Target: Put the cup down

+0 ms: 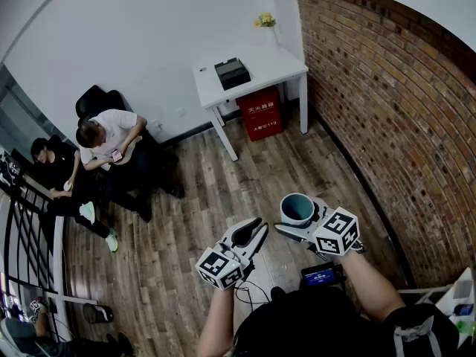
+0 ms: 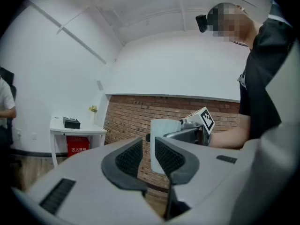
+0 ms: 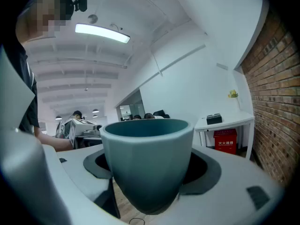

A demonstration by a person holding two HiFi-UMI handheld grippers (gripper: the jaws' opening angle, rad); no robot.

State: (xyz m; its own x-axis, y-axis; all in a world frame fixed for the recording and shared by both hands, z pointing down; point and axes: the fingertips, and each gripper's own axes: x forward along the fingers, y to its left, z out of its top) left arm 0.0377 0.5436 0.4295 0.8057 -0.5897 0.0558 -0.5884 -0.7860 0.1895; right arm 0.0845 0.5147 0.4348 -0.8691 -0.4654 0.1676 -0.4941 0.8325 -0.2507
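A teal cup [image 1: 297, 208] is held upright in the air over the wooden floor, with my right gripper [image 1: 301, 217] shut on it, one jaw on each side of its lower body. In the right gripper view the cup [image 3: 147, 158] fills the middle between the jaws of the right gripper [image 3: 150, 170], its mouth facing up. My left gripper [image 1: 251, 234] hangs to the left of the cup, a little lower, its jaws together with nothing between them. From the left gripper view the cup [image 2: 164, 128] shows just beyond the left gripper [image 2: 147, 154].
A white table [image 1: 279, 64] stands at the far wall with a black box [image 1: 232, 73] and yellow flowers [image 1: 265, 21] on it and a red box [image 1: 260, 112] beneath. A brick wall [image 1: 387, 125] runs along the right. Two people [image 1: 111, 136] sit at the left.
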